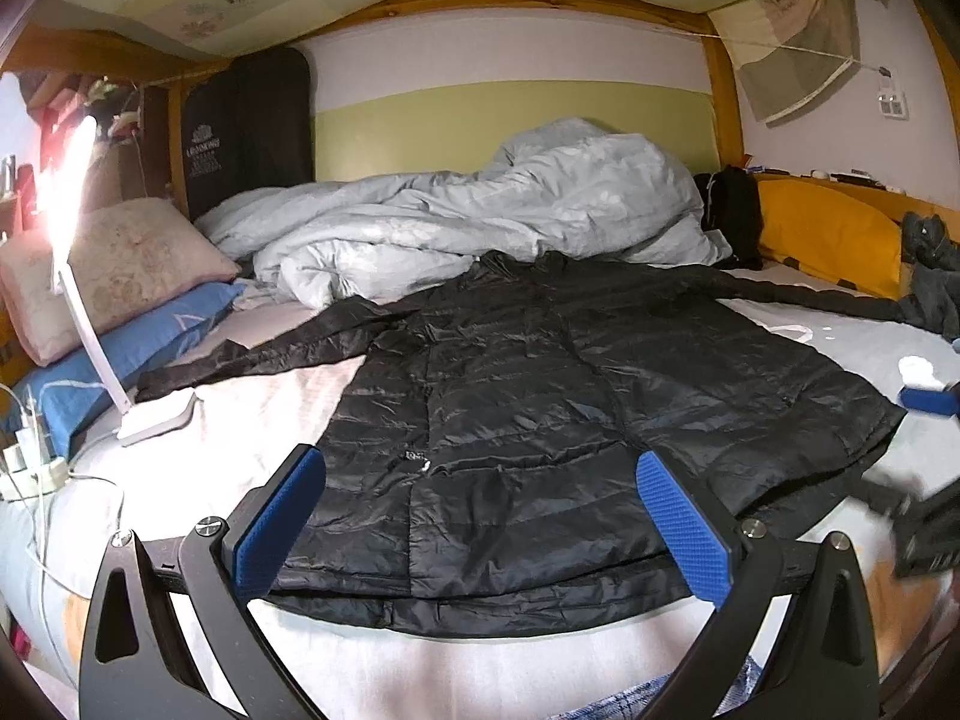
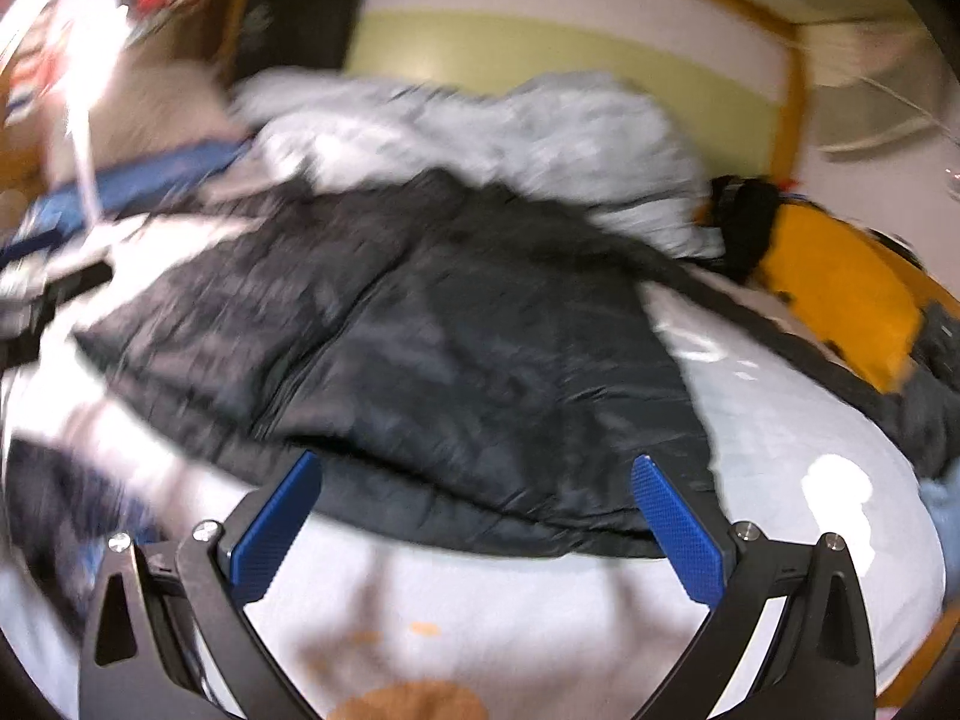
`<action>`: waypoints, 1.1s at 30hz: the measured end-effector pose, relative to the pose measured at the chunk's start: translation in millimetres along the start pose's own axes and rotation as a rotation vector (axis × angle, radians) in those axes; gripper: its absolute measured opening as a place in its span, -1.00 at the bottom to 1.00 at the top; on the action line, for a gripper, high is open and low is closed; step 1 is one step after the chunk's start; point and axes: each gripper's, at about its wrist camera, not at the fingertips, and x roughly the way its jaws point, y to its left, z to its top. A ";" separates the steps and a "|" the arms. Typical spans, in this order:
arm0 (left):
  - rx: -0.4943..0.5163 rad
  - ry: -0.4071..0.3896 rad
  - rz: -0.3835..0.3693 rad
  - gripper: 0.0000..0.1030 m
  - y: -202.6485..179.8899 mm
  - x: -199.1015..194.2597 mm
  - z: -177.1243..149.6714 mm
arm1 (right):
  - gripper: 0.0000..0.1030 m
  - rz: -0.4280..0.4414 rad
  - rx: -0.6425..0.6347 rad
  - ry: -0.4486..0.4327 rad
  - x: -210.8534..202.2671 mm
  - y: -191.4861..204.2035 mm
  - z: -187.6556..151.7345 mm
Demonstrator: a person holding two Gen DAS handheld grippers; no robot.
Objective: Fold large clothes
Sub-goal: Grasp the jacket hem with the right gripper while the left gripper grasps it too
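Black puffer coat (image 1: 510, 408) lies flat on the bed (image 1: 420, 666), sleeves spread, hem at the near edge. Left gripper (image 1: 480, 516) and right gripper (image 2: 477, 516) both spread wide, holding nothing, near the hem. Risks: slick fabric slipping from the pads; left sleeve sweep knocking the lamp (image 1: 150, 414) or catching the cables (image 1: 36, 468). Rumpled duvet (image 1: 480, 204) crowds the collar; open sheet to the right.
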 end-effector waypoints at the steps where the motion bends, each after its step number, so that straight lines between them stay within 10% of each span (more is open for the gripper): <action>1: -0.002 0.004 -0.002 1.00 0.5 0.7 -0.2 | 1.00 0.007 -0.025 0.025 5.6 4.7 -2.2; 10: 0.066 0.125 -0.042 1.00 -10.6 20.7 -8.4 | 1.00 -0.090 -0.265 0.149 47.0 47.2 -24.1; 21: 0.140 0.464 -0.208 1.00 -39.3 66.9 -47.2 | 1.00 -0.177 -0.045 0.186 66.3 1.4 -10.1; 33: 0.047 0.466 0.022 1.00 -7.9 96.6 -51.6 | 1.00 -0.225 0.002 0.162 68.3 -8.3 -8.8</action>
